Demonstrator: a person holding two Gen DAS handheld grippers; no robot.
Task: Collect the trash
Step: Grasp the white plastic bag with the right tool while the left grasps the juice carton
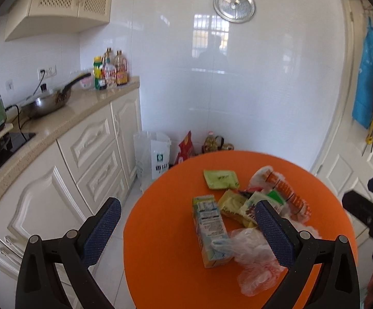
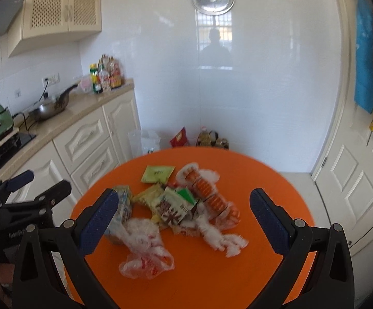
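A round orange table [image 2: 199, 270] holds a heap of wrappers [image 2: 176, 206] in a white-tiled kitchen. Cream cabinets [image 1: 88, 139] stand left of the table. Both the left gripper [image 1: 189, 221] and right gripper [image 2: 183, 211] gape wide, empty, above the table.

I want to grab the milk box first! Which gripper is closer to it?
Left. The milk carton lies between the open left gripper fingers, close below. The right gripper, also open, hangs over the wrappers, with the carton under its left finger.
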